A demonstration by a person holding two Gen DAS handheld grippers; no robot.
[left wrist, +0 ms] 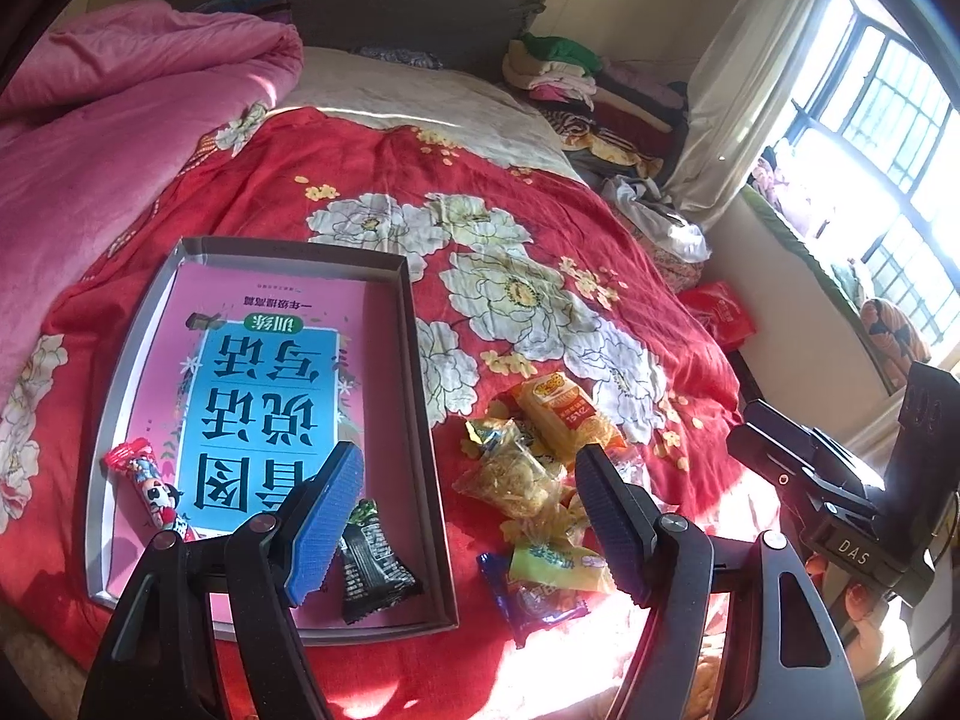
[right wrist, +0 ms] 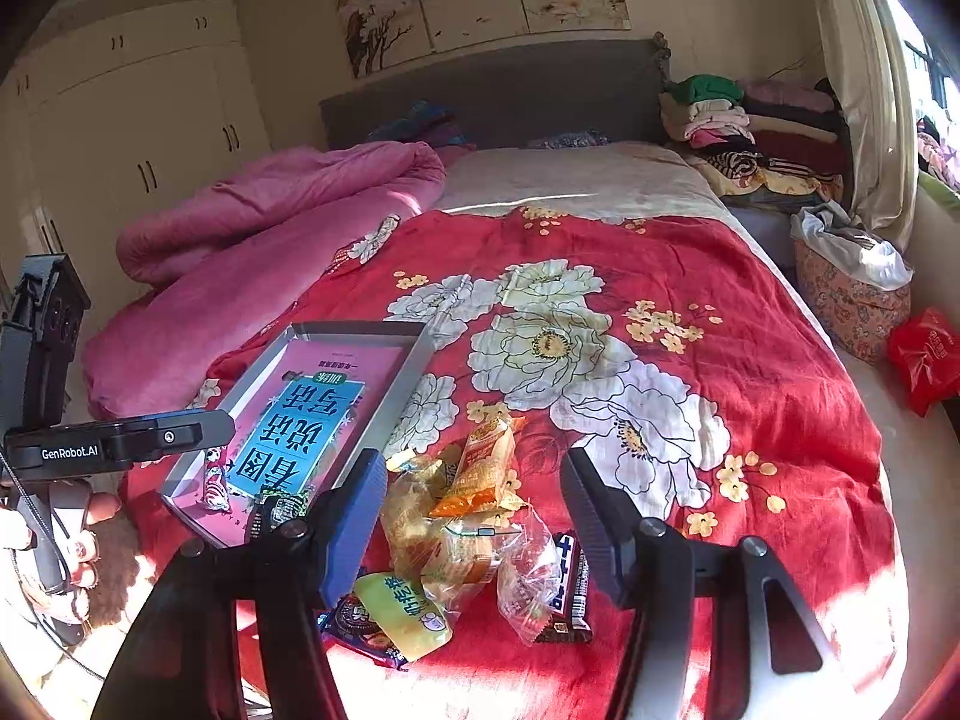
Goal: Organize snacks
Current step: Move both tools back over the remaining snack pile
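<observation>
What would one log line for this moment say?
left gripper: open, empty | right gripper: open, over snack pile | box: two snacks in

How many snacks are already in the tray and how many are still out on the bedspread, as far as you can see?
In the tray: 2, the red candy stick and the black packet.
Loose pile on the red bedspread: about 7, overlapping, so the count is rough; they include the orange packet, the yellow-green packet and the dark bar.
Total: about 9.
</observation>
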